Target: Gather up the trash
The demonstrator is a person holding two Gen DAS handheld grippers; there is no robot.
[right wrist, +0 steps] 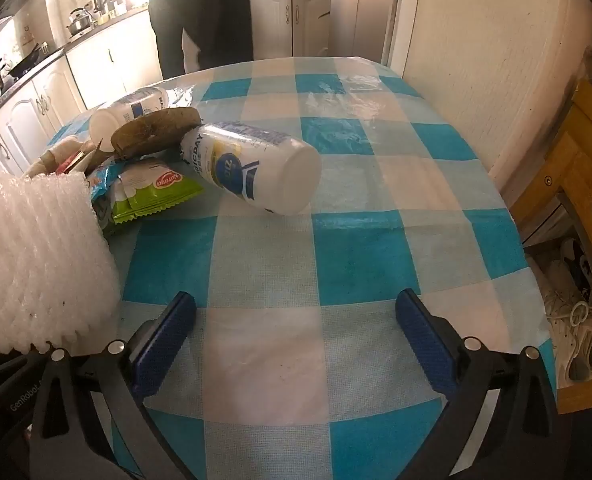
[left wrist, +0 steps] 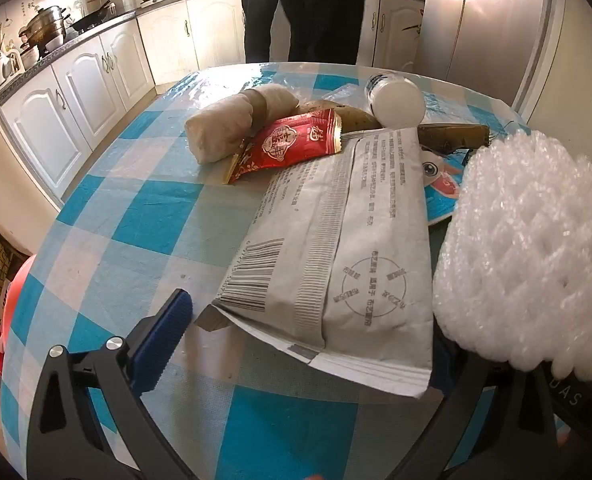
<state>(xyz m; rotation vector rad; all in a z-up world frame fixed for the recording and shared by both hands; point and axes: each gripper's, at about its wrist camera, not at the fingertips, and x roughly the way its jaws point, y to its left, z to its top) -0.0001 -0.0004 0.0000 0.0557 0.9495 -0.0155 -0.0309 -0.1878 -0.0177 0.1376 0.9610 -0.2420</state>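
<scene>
Left gripper (left wrist: 307, 344): fingers spread wide; left blue pad (left wrist: 162, 344) in plain view, right pad mostly hidden under trash. Nothing pinched.
Grey printed pouch (left wrist: 347, 240): lies flat between the left gripper's fingers, its torn near end above the gap, running away ahead.
White foam net sleeve (left wrist: 531, 248): over the left gripper's right finger, beside the pouch; in the right wrist view it sits just outside that gripper's left finger.
Red sachet (left wrist: 286, 146): ahead of the left fingers, past the pouch's far end, leaning on a pale root vegetable (left wrist: 224, 126).
White bottle (left wrist: 395, 100): on its side, far ahead, behind the pouch.

Right gripper (right wrist: 296, 330): fingers spread, holding nothing, only the blue-and-white checked tablecloth (right wrist: 359, 256) between them.
White labelled bottle (right wrist: 256, 166): on its side, ahead of the right fingers, well apart.
Green snack wrapper (right wrist: 152, 194): ahead and left, beside the foam sleeve.
Brown tuber (right wrist: 154, 132): beyond the wrapper, resting atop the pile.
</scene>
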